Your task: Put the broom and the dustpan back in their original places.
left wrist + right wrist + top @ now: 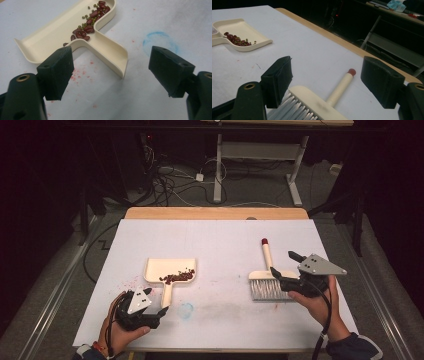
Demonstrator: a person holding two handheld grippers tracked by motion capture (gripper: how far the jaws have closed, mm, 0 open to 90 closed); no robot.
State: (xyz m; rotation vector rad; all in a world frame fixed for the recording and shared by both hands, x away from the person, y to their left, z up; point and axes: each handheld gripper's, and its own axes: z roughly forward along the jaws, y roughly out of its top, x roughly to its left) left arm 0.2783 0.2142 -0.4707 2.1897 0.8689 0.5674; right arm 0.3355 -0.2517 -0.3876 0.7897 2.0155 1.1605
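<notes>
- Dustpan (170,272) sits left-centre on the white table (220,235), flat, open lip facing far, handle pointing near toward the left gripper (141,308). Long axis runs near–far.
- Beans (177,277) (red w/ a few small green) are piled at the pan's back wall by the handle root; looks like the sweep is done and the pan was set flat so nothing rolls out.
- L gripper: jaws wide apart, holding nothing, just near of the handle end, roughly lined up w/ it. My read: either just let go or ready to grab.
- Brush (266,275) right-centre, lying flat, bristles near, red-tipped handle pointing far, axis approx near–far, slight tilt left.
- Right gripper (286,268): jaws wide open, empty, right at the brush head's right side; contact can't tell.
- Some red specks left on the table near the pan.
</notes>
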